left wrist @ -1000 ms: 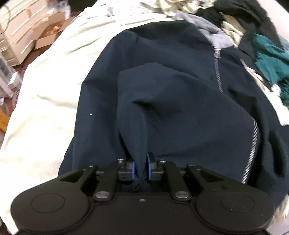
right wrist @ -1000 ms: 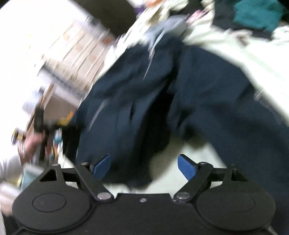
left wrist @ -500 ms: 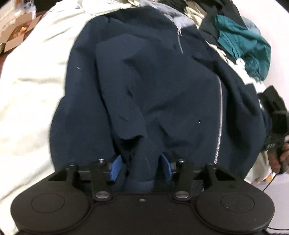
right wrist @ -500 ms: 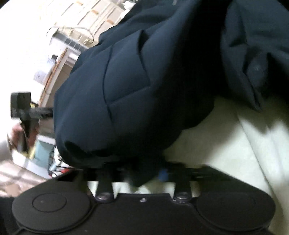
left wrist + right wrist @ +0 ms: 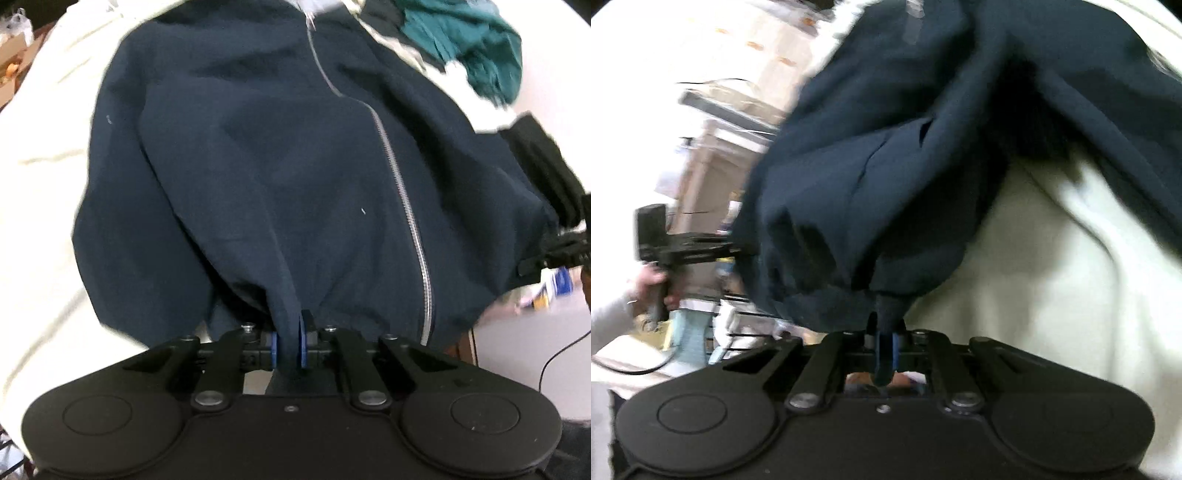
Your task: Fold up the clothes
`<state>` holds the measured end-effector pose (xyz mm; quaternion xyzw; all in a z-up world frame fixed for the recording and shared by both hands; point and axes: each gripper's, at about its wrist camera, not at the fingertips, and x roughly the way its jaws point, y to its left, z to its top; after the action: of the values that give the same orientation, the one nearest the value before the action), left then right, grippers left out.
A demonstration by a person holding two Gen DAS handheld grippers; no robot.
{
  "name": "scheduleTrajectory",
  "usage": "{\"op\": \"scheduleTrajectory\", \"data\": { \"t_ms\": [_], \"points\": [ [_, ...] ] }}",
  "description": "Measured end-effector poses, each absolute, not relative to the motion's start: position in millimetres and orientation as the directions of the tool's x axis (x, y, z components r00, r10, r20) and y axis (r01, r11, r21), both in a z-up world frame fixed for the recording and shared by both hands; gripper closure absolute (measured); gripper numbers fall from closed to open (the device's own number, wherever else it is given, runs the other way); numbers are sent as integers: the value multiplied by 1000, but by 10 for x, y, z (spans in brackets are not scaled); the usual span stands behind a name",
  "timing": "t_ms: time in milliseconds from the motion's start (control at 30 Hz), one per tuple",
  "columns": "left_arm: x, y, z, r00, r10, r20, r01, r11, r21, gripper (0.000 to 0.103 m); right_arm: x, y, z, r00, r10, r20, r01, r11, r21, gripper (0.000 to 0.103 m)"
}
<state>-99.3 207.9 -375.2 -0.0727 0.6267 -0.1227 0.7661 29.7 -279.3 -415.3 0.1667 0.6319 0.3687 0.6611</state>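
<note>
Left claw: your left gripper [image 5: 287, 349] is clenched on a pinch of hem of the dark navy zip-front fabric jacket [image 5: 295, 166], blue pads [image 5: 303, 343] pressed flat against the cloth
Right claw: your right gripper [image 5: 884, 345] is clamped on another gathered bit of the same jacket [image 5: 886, 166], a tuft of cloth poking through between the pads
Where it lies: the jacket is spread over the cream-white bed sheet [image 5: 40, 184], silver zipper [image 5: 402, 192] running up the front towards the collar; the near edge is lifted in your two grips
Handling: judge it soft and limp, moderately heavy for a garment; it will sag and drag between your hands rather than hold a line
Slip: the weave looks smooth, so a thin pinch may creep out; a doubled hem seems safer
Where to hold: hem corners or the ribbed edge, well apart, clear of the zipper teeth
Nearby: a crumpled teal cloth garment [image 5: 465, 48] lies beyond the jacket, so keep the fold away from it
</note>
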Motion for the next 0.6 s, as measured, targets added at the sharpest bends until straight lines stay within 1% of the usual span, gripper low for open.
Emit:
{"op": "scheduleTrajectory", "data": {
  "t_ms": [167, 233, 300, 500, 600],
  "points": [
    [-1086, 1980, -3996, 156, -278, -948, 79, 960, -268, 93, 73, -2924, -4383, -74, 676, -734, -186, 713, 676, 99],
    [-1118, 1926, -4109, 150, -260, -954, 106, 964, -246, 93, -4, -2929, -4536, -76, 664, -744, -142, 731, 667, 99],
    [-1114, 1946, -4224, 148, -252, -956, 89, 966, -241, 93, -60, -2901, -4666, -88, 664, -743, -120, 733, 669, 99],
    [-1051, 1914, -4251, 163, -271, -949, 60, 962, -265, 91, -212, -2959, -4994, -102, 650, -753, -51, 753, 656, 99],
    [-1063, 1946, -4209, 177, -285, -942, 39, 958, -282, 83, -216, -2964, -5044, -89, 635, -768, -38, 768, 639, 99]
  ]
}}
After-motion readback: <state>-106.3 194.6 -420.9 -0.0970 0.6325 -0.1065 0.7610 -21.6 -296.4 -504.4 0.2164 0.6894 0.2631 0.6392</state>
